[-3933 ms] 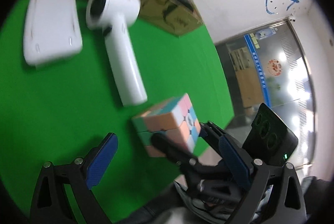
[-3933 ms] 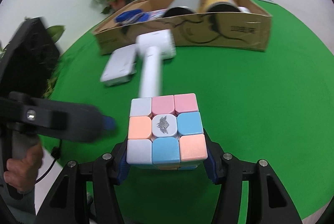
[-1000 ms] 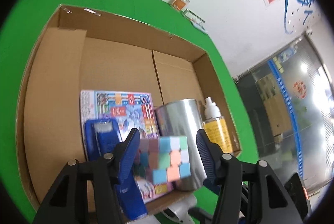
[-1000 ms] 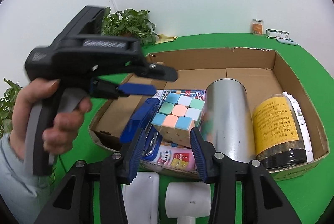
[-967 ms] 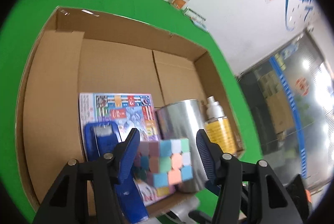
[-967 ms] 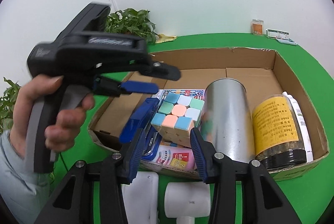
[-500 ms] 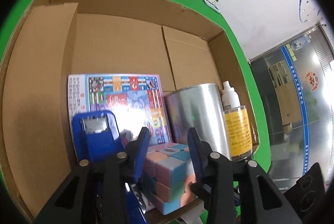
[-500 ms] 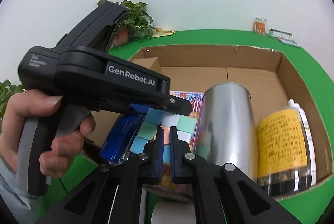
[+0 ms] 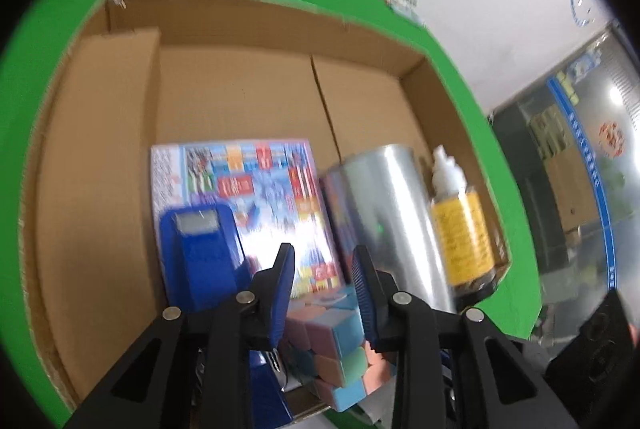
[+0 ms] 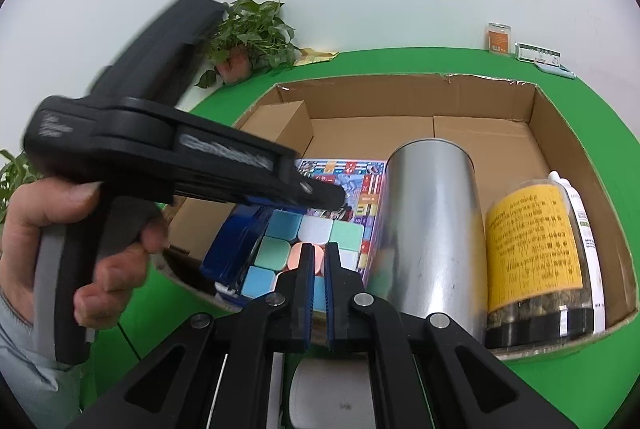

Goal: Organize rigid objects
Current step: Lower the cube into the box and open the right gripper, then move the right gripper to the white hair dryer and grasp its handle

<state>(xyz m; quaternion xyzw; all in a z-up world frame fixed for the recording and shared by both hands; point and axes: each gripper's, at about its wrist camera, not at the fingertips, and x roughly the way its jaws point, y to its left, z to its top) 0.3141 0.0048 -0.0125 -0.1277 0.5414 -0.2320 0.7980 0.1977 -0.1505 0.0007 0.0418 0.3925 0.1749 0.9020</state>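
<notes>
Green cloth (image 10: 592,101) is covering the tabletop, with a white wall behind and a potted plant (image 10: 252,37) standing at the far edge. Open cardboard box (image 10: 536,117) is sitting on the cloth and is holding the following:

- Colourful printed booklet (image 9: 248,189), lying flat on the box floor.
- Blue stapler-like item (image 9: 200,257), lying at the booklet's left edge.
- Silver cylinder (image 10: 428,229), lying on its side beside the booklet.
- Yellow-labelled jar (image 10: 536,249), lying just beside the cylinder, with a white-capped bottle (image 9: 448,169) against it on the side away from the cylinder.
- Pastel puzzle cube (image 10: 304,245), resting on the booklet's near end, between the blue item and the cylinder.

Left gripper (image 9: 324,269), held by a hand (image 10: 80,249), is reaching over the box's near wall; its jaws are closing with the cube's upper part between them, and pad contact cannot be told.

Right gripper (image 10: 318,269) is hovering in front of the cube with its jaws pressed together, gripping nothing.

White objects (image 10: 328,393) are lying on the cloth outside the box's near wall.
</notes>
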